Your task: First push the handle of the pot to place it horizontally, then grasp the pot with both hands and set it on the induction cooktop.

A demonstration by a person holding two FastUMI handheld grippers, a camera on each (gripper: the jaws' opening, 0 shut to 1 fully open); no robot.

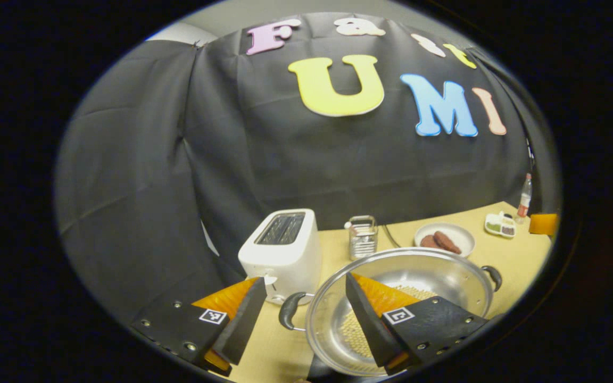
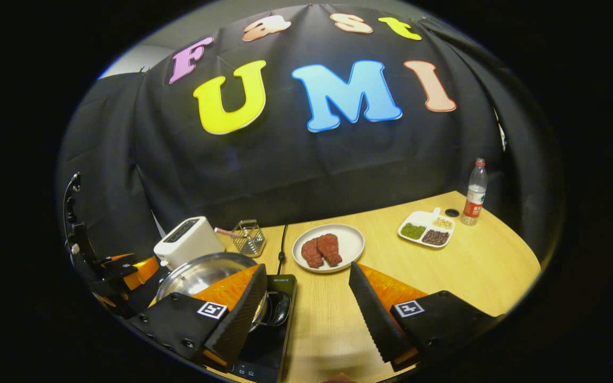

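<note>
Shiny round steel pot (image 2: pixel 200 274) on black induction cooktop (image 2: pixel 266 332) | left claw (image 1: pixel 300 308) released astride pot's 9 o'clock handle (image 1: pixel 289 309) | right claw (image 2: pixel 306 298) released above tan wooden bench (image 2: pixel 477 266)

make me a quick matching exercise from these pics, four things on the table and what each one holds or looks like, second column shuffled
Things:
1. pot
2. round white plate
3. divided tray
4. toaster

Descriptions:
a. white, slots on top
b. two reddish-brown pieces of meat
c. green, dark and pale grains in separate sections
d. shiny metal, pale beans inside

Pairs: 1-d, 2-b, 3-c, 4-a
</note>
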